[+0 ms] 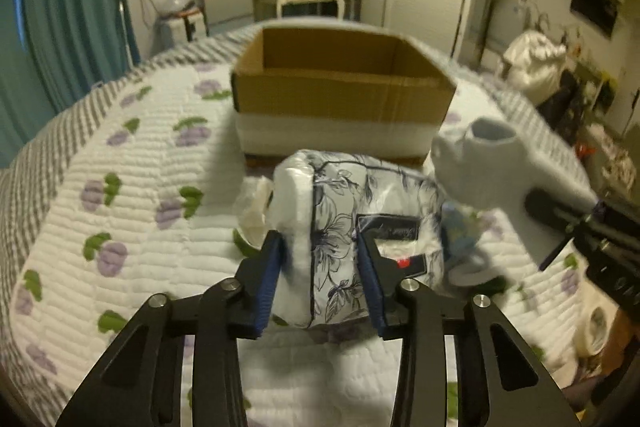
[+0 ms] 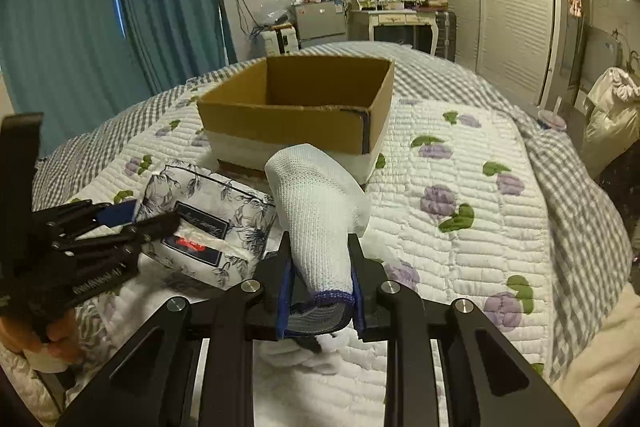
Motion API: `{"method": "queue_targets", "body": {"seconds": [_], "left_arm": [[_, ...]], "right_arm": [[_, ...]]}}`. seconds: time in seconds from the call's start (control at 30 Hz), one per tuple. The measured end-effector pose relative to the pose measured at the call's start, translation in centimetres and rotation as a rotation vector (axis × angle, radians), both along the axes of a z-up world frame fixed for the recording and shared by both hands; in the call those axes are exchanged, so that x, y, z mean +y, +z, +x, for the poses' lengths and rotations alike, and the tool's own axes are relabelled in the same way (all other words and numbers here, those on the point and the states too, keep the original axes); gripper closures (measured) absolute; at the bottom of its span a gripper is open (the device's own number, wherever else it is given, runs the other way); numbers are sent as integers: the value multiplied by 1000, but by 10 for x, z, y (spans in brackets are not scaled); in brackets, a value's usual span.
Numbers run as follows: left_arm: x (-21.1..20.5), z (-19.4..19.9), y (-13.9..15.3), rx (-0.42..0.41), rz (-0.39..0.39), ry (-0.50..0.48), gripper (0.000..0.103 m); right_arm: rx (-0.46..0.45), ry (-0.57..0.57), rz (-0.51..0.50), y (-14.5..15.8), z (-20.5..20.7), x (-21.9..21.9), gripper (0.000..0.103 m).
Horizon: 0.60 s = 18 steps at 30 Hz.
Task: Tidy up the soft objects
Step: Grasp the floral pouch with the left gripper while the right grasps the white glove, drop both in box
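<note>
My left gripper is shut on a floral tissue pack lying on the quilt; the pack also shows in the right wrist view, with the left gripper around it. My right gripper is shut on a white knitted glove with a blue cuff, held above the bed; the glove shows in the left wrist view at the right. An open cardboard box stands just beyond both, also in the right wrist view.
The bed carries a white quilt with purple flowers. Small soft items lie right of the tissue pack. Teal curtains, a dressing table and wardrobe stand beyond the bed.
</note>
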State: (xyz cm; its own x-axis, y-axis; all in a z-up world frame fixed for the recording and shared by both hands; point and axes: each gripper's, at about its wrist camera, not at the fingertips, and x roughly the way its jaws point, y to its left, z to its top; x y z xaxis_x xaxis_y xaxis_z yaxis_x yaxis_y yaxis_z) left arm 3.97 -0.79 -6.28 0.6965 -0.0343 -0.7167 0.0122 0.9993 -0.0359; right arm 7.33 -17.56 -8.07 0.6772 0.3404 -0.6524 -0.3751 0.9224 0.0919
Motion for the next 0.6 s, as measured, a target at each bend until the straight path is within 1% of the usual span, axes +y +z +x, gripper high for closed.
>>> {"method": "queue_targets", "body": {"seconds": [0.1, 0.27, 0.37, 0.47, 0.6], "left_arm": [[-1, -11, 18, -50, -3, -9, 70], [-7, -24, 49, -130, 5, -31, 70], [-7, -25, 70, -188, 2, -42, 70], [-2, -16, 91, -236, -1, -47, 70], [7, 14, 113, -282, -7, -44, 70]], "right_arm": [[-36, -1, 0, 17, -12, 0, 80], [-107, -9, 2, 49, -31, -2, 80], [-142, -12, 5, 67, -33, -2, 80], [-173, -12, 6, 84, -27, 1, 80], [-223, -20, 4, 111, -3, 7, 80]]}}
